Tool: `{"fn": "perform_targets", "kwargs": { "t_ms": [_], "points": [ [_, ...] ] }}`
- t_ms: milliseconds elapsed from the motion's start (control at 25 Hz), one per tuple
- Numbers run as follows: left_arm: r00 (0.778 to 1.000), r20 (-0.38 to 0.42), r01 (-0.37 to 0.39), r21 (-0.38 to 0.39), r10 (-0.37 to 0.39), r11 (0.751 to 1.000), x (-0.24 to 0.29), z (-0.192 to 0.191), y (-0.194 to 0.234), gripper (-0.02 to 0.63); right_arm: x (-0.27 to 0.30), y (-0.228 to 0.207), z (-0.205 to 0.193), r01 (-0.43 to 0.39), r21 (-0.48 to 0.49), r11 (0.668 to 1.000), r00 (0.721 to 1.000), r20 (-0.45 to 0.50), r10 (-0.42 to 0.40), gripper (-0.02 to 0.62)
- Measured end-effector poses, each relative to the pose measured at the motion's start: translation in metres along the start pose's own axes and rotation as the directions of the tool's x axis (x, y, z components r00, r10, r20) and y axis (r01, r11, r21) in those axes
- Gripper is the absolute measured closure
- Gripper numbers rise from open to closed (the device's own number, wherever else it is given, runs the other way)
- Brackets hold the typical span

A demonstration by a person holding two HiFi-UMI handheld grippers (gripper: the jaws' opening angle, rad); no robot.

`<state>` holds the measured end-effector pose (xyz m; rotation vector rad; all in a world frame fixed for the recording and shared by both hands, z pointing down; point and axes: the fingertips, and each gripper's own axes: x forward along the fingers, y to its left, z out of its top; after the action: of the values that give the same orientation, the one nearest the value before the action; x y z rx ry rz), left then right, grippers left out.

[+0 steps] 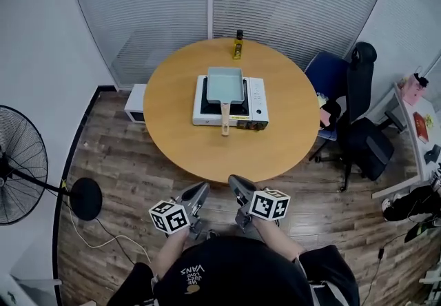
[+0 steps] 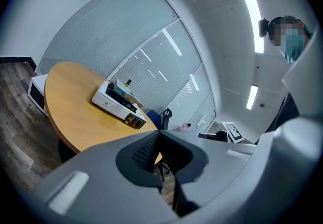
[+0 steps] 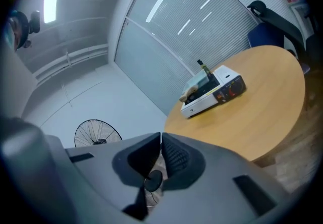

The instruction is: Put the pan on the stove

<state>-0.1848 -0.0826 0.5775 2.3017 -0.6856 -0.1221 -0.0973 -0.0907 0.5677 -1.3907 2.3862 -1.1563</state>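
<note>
A pale blue-grey rectangular pan [image 1: 225,84] with a wooden handle sits on top of the white portable stove [image 1: 255,101] in the middle of the round wooden table [image 1: 179,125]. Its handle points toward me. My left gripper [image 1: 202,189] and right gripper [image 1: 234,182] are held close to my body, off the table's near edge and well short of the stove. Both are shut with nothing between the jaws. The left gripper view shows its closed jaws [image 2: 159,132] with the stove [image 2: 113,103] far off. The right gripper view shows its closed jaws [image 3: 161,136] and the stove [image 3: 214,92].
A dark bottle [image 1: 238,45] stands at the table's far edge behind the stove. A black office chair [image 1: 362,125] and a blue chair [image 1: 327,74] stand right of the table. A floor fan [image 1: 21,163] is at the left, and a white box [image 1: 135,103] sits on the floor.
</note>
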Motion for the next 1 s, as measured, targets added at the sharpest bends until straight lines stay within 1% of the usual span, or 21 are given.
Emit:
{"fn": "perform_targets", "kwargs": {
  "t_ms": [160, 400, 1000],
  "points": [
    [1.0, -0.009, 0.022, 0.01, -0.022, 1.0, -0.006, -0.005, -0.005, 0.597, -0.006, 0.003, -0.01, 0.02, -0.001, 1.0, 1.0, -0.001, -0.02, 0.577],
    [0.999, -0.023, 0.03, 0.01, -0.03, 1.0, -0.013, -0.012, -0.007, 0.597, -0.008, 0.005, -0.022, 0.042, -0.006, 0.999, 0.999, -0.016, -0.043, 0.581],
    [0.999, -0.03, 0.014, 0.012, -0.014, 1.0, -0.023, -0.015, -0.002, 0.597, -0.005, 0.007, -0.031, 0.058, -0.009, 0.998, 0.998, -0.037, -0.058, 0.581]
  ]
}}
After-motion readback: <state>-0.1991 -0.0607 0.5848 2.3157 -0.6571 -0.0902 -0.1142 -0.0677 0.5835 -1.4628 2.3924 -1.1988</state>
